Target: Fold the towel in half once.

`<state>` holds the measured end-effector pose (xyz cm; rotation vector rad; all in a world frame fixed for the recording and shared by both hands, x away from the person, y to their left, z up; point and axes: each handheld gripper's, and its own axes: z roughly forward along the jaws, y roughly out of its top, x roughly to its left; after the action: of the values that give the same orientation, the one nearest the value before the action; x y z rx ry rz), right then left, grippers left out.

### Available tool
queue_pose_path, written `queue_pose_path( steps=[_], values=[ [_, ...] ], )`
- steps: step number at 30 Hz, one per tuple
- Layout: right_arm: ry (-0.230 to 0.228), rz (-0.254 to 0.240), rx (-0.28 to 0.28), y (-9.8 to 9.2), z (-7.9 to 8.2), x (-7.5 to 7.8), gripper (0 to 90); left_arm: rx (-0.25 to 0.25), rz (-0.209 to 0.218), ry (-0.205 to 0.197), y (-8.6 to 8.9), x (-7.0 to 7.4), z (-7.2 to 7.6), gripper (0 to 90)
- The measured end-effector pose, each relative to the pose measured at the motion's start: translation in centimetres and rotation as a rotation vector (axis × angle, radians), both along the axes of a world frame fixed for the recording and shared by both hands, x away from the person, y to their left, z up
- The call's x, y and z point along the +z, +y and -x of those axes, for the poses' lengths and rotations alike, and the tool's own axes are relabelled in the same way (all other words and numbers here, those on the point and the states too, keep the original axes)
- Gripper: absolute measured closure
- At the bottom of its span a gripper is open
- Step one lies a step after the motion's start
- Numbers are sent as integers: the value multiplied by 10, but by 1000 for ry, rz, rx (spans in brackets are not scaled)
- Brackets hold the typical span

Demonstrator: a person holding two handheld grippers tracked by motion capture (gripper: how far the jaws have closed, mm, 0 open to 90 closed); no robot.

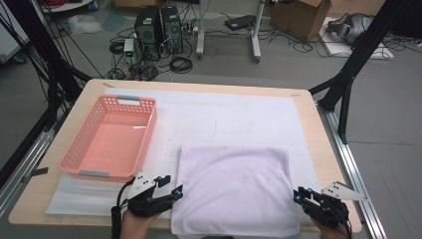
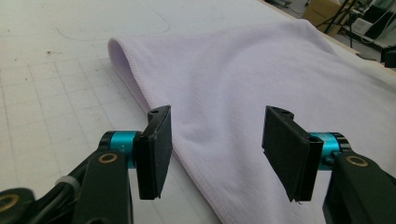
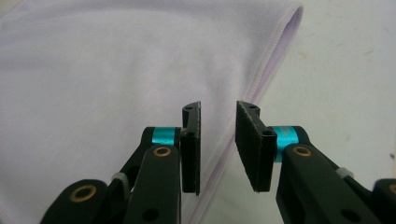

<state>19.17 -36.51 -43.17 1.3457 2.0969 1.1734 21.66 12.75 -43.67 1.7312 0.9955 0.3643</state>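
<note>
So you had the folded towel (image 1: 236,186) lying flat on the white mat (image 1: 239,117), on the near half of the table (image 1: 311,129), with the pink basket (image 1: 112,137) off to its left and a bit farther back, sitting empty. Your left gripper (image 1: 169,186) was parked right at the towel's near-left edge, and your right gripper (image 1: 301,194) at the near-right edge, so the cloth sat square between your two hands, neither one closer than the other.

From the left gripper view, the jaws of the left gripper (image 2: 217,142) were spread wide with the hemmed side edge running away between them, nothing pinched. From the right gripper view, the right gripper (image 3: 218,142) had a narrower gap, also not gripping anything, with the towel's right edge passing just under it.

Looked to me like the towel was a touch wider left-to-right than near-to-far, folded edge on the far side. Each hand only needed a short move inward to catch its own corner.
</note>
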Motion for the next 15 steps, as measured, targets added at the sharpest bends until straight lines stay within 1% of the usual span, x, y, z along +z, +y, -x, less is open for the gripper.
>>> queue_pose_path(
  steps=[3,4,5,6,7,8,10,11,12,14,15],
  values=[
    [-1,13,-12,1,-16,-2,698,8,-2,5,-2,0,-14,429],
    [-1,18,-19,1,-21,-2,670,10,-3,7,-3,0,-22,429],
    [6,33,-33,1,-30,-3,625,8,-9,9,-5,0,-27,429],
    [10,38,-43,1,-36,-4,594,14,-26,14,-8,0,-36,429],
    [20,33,-64,-1,-45,-4,563,16,-40,21,-10,0,-44,431],
    [23,31,-77,-2,-52,-4,539,18,-50,37,-12,-1,-52,439],
    [17,34,-89,-3,-63,-1,516,39,-66,62,-14,-1,-66,446],
    [17,31,-99,-3,-69,1,500,40,-77,75,-16,-1,-77,444],
    [12,28,-101,-4,-77,3,479,47,-85,86,-17,-1,-83,435],
    [19,26,-103,-5,-87,6,438,69,-108,95,-20,-1,-98,401],
    [27,26,-98,-6,-95,7,412,72,-106,95,-21,0,-102,395]
  ],
)
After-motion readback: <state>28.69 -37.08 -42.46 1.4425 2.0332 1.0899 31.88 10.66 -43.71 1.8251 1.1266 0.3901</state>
